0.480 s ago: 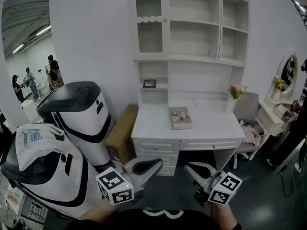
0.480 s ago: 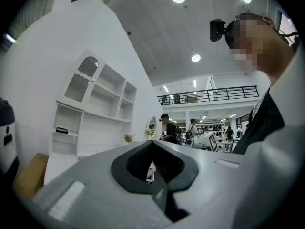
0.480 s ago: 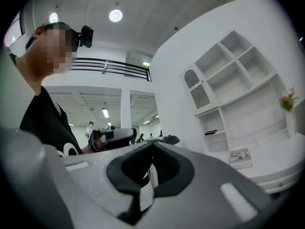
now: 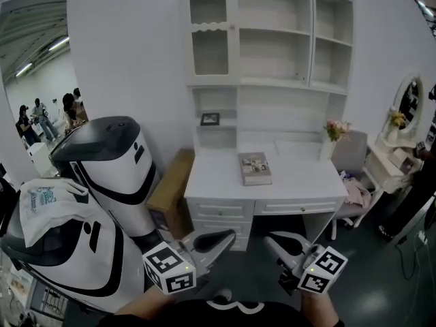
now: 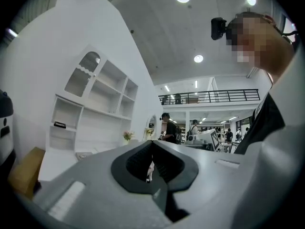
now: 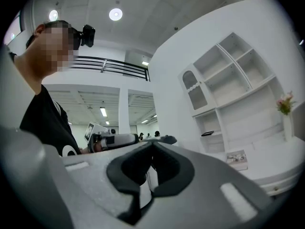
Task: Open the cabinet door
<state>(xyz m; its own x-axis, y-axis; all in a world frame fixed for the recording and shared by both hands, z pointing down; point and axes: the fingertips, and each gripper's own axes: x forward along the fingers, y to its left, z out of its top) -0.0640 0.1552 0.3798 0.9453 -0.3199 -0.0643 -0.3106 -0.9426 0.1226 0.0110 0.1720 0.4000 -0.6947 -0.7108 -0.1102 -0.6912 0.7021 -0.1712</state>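
The cabinet door point(image 4: 209, 33), white with an arched glass panel and a small knob on its right edge, is closed at the hutch's upper left. It also shows in the left gripper view point(image 5: 86, 75) and the right gripper view point(image 6: 193, 90). Both grippers hover low in the head view, well short of the desk and far below the door. My left gripper point(image 4: 225, 239) is shut with nothing in it, its jaws meeting point(image 5: 151, 147). My right gripper point(image 4: 274, 239) is also shut and empty point(image 6: 151, 149). The two tips point toward each other.
A white desk point(image 4: 300, 182) with drawers carries a book point(image 4: 255, 167) and a flower vase point(image 4: 335, 133). Two large white-and-black machines point(image 4: 116, 162) and a cardboard box point(image 4: 172, 186) stand at the left. A chair point(image 4: 351, 159) and a vanity point(image 4: 407, 104) are at the right.
Both grippers sit slightly lower and further right in the head view. People in the background at the left have shifted. The door stays closed.
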